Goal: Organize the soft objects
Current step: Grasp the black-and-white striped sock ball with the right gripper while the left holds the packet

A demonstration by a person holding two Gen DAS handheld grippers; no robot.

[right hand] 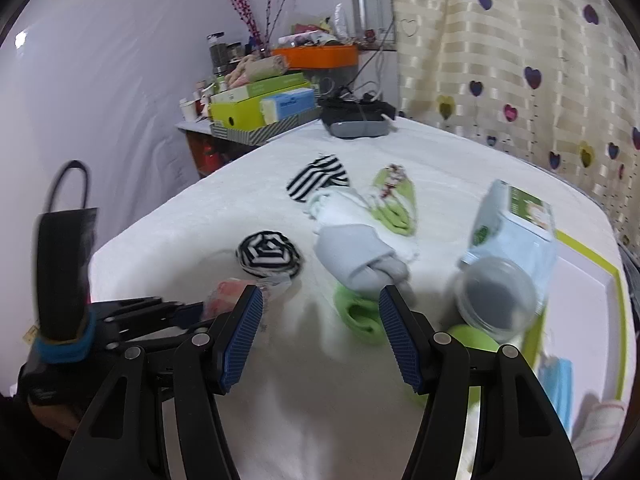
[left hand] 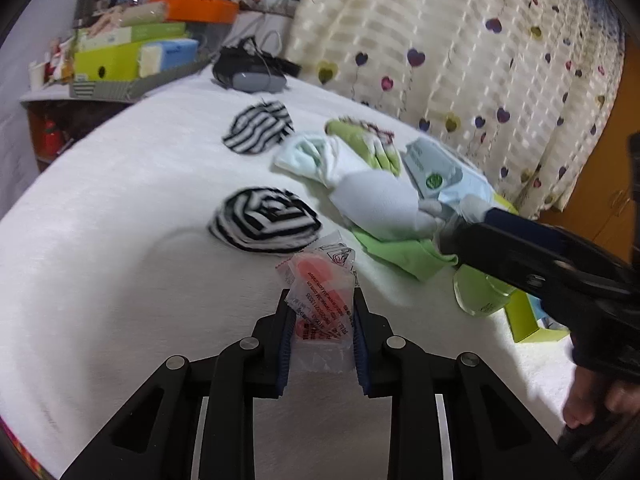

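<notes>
Left tongs [left hand: 320, 332] stand narrow, their blue ribbed pads on either side of a small clear plastic packet with red print and orange-red contents [left hand: 320, 292]; whether the pads press it yet cannot be told. Right tongs [right hand: 320, 336] stand wide and hold nothing, hovering just short of a rolled grey sock [right hand: 360, 256] lying on a crumpled light-green cloth [right hand: 360, 320]. Step in hand, as judged: securing the packet; the crinkly film probably slides, so the pads should bite well below its top edge and lift straight, clear of the black-and-white striped rolled sock [left hand: 266, 220] just beyond it. A second striped bundle [left hand: 258, 128], a pale mint roll [left hand: 308, 156] and a green patterned sock [left hand: 368, 140] lie farther back. All rest on a white textured cloth covering the tabletop [left hand: 120, 240]. Behind hangs a cream curtain with coloured hearts [left hand: 480, 60]; a cluttered side shelf holds green boxes [left hand: 108, 60] and an orange tray [left hand: 200, 10].
</notes>
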